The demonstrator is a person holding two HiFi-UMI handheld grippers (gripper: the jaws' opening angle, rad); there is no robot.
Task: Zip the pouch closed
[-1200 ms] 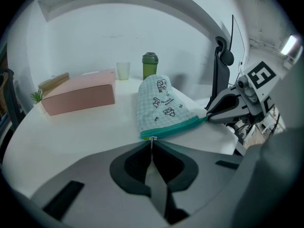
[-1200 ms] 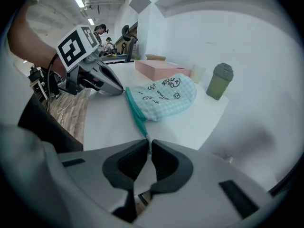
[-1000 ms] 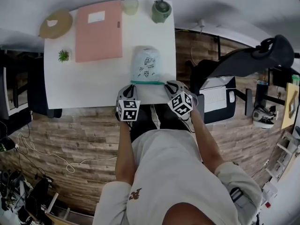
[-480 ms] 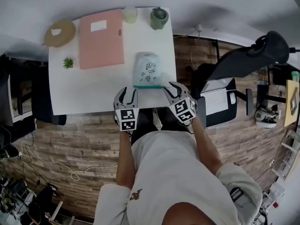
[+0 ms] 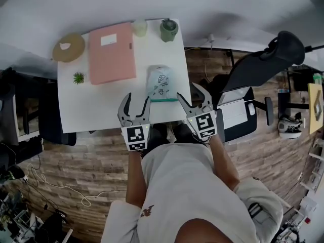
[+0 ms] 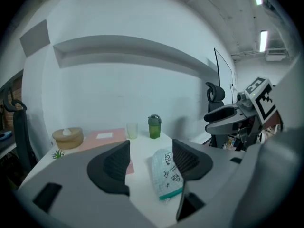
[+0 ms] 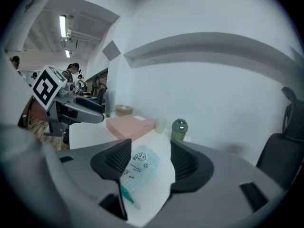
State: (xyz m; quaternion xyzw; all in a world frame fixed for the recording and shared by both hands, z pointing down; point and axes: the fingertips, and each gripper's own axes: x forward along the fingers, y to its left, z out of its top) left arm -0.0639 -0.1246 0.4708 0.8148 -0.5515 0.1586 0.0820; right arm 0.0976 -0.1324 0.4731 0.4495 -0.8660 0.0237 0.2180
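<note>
That pale, printed soft pouch (image 5: pixel 160 82) with a teal zip lies near the front of the white bench (image 5: pixel 96 108). It looks light and floppy, so pin one zip end. The left tongs (image 5: pixel 135 98) and right tongs (image 5: pixel 191 91) have just been opening wide, with nothing between them.

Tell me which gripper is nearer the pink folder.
Left. The left gripper is just short of the pink folder; the right gripper is beyond the pouch, farther off.

The left gripper (image 6: pixel 149 148) is held clear of the white surface (image 6: pixel 142 186). Its jaws have just been opening and stand apart, gripping nothing. Through the gap, the printed pouch (image 6: pixel 165 172) lies flat, green edge nearest. Behind it stand a green bottle (image 6: pixel 154 126), a pale cup (image 6: pixel 132 130), a pink folder (image 6: pixel 102 137) and a round tan box (image 6: pixel 68 137).
</note>
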